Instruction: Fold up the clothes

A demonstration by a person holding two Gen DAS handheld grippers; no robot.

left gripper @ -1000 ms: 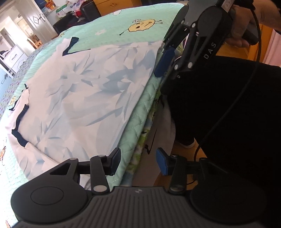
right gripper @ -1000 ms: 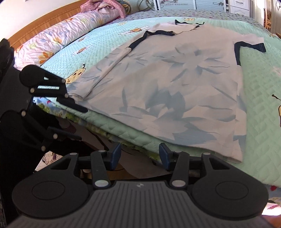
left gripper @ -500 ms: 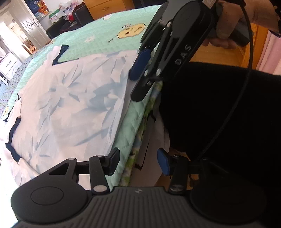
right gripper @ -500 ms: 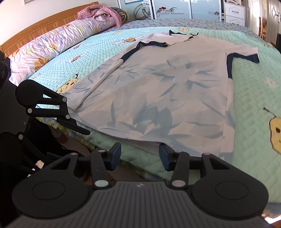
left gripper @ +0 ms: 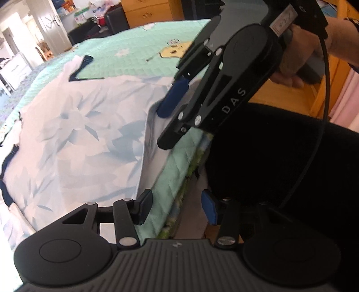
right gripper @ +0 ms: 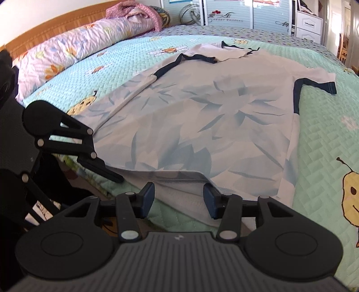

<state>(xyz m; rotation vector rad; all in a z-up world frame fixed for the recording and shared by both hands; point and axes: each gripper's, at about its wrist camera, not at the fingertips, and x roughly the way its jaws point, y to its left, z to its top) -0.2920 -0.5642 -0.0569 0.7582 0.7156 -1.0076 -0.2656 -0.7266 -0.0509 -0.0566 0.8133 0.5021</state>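
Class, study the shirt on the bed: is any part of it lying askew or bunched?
Mostly flat. The shirt has its far sleeve folded over near the collar, and its near hem lifts slightly off the quilt.

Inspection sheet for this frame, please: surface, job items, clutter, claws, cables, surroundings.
Surface: bed with a green quilted cover printed with cartoon bugs.
Job's things: one pale floral shirt with dark trim, spread flat, hem at the near bed edge, not yet folded.
Clutter: flowered pillow and pink bundle at the headboard.
Grippers: left claw open, over the bed edge beside the hem; right claw open, at the hem, holding nothing.
Cables: black cable hanging from the right claw's handle.
Surroundings: wooden headboard, wardrobe doors, wooden drawers.
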